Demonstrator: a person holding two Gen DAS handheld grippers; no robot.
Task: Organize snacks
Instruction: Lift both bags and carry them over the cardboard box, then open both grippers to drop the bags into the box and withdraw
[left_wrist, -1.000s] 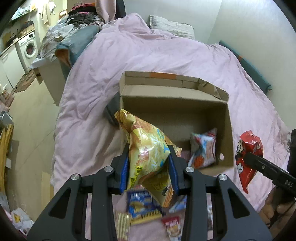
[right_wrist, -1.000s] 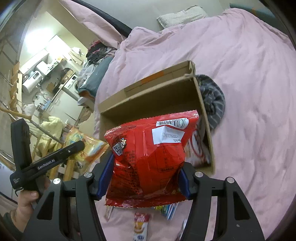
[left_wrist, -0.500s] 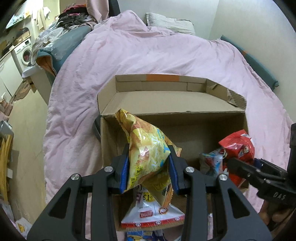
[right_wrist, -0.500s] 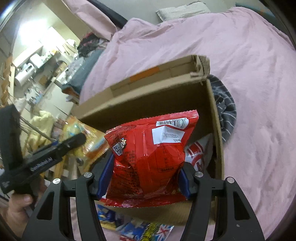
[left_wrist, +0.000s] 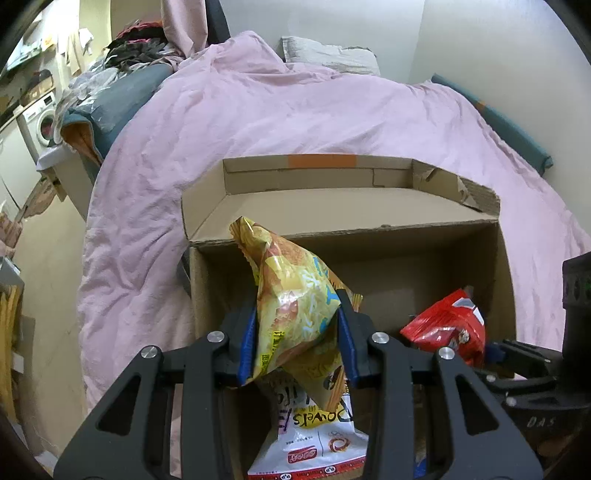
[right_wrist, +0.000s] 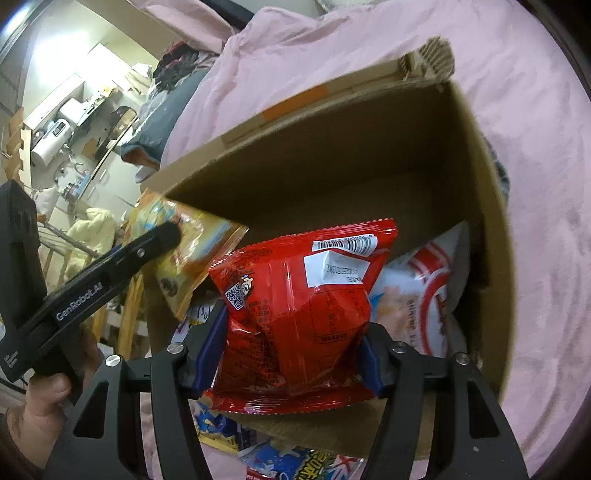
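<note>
— Pink bedding (left_wrist: 280, 122) covers the whole bed, and one open cardboard box (left_wrist: 369, 210) sits on it, near us. Where are the two tools?

— Both tilt downward over the near side of the box. The left gripper (left_wrist: 297, 341) is at the box's left part, its blue pads clamped on one yellow snack bag (left_wrist: 291, 295), which stands up between the fingers with its crimped top pointing to the far left. In the right wrist view that same tool shows at the left, with a hand (right_wrist: 40, 410) wrapped round its handle.

— And the other?

— The right gripper (right_wrist: 291, 360) is over the right part of the box, jaws pressed on the two sides of one red snack bag (right_wrist: 299, 314), barcode end up. The bag hangs just above the box's near wall.

— What lies inside the box?

— One white packet with red rings (right_wrist: 421, 295) against the right wall, and one white packet with yellow lettering (left_wrist: 317, 439) under the left tool. I cannot tell whether more are beneath them.

— Anything outside it?

— A few blue-printed packets (right_wrist: 291, 461) on the bedding by the near wall; the count is unclear, since the fingers hide part of them.
</note>
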